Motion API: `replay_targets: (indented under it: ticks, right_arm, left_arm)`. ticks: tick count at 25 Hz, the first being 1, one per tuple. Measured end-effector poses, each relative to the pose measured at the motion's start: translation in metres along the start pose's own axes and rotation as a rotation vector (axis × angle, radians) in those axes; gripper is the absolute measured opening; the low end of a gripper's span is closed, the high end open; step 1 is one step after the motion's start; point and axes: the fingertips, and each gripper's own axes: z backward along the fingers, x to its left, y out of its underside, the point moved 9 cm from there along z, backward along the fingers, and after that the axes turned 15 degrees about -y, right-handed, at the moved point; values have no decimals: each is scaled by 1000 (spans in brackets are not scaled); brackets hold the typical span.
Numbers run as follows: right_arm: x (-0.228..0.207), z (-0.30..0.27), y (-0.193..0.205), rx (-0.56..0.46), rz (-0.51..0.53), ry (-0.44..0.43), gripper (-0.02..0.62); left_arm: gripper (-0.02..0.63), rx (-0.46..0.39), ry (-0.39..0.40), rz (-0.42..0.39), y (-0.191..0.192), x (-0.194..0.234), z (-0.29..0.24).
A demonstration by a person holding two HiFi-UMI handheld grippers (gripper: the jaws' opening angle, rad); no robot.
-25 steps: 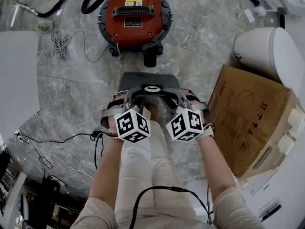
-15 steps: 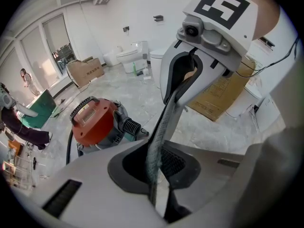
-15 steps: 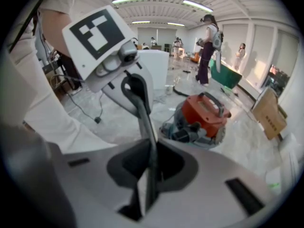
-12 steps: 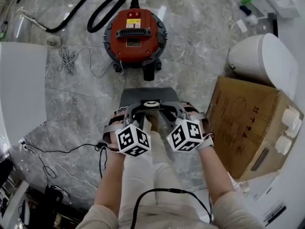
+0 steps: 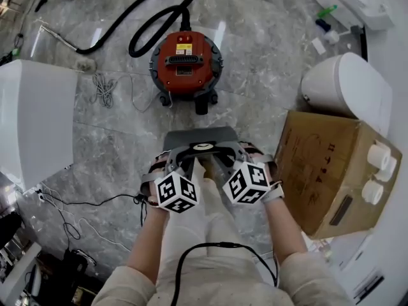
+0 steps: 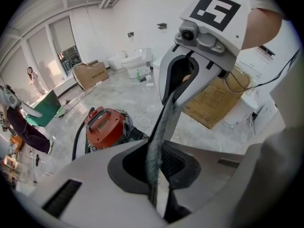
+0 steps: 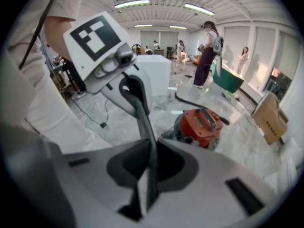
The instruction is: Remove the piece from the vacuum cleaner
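Two-handed, holding the grey piece [image 5: 182, 136] up above the floor [image 5: 115, 132], apart from the red vacuum cleaner [image 5: 186, 61] standing on that floor beyond it. Clamping the left hand-held gripper [image 5: 193, 157] and the right hand-held gripper [image 5: 215, 157] side by side on the piece's middle opening, jaws nearly together.

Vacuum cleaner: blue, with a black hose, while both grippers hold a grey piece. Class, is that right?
No: the vacuum cleaner is red, not blue, as the head view shows. The black hose and the grey piece held by left gripper and right gripper are right.
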Motion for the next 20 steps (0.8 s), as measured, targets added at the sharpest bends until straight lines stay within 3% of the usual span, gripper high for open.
replay_targets:
  ticks: [20]
  right_arm:
    - [44, 107, -67, -40, 31, 10, 46]
  left_arm:
    - [55, -84, -36, -16, -54, 24, 121]
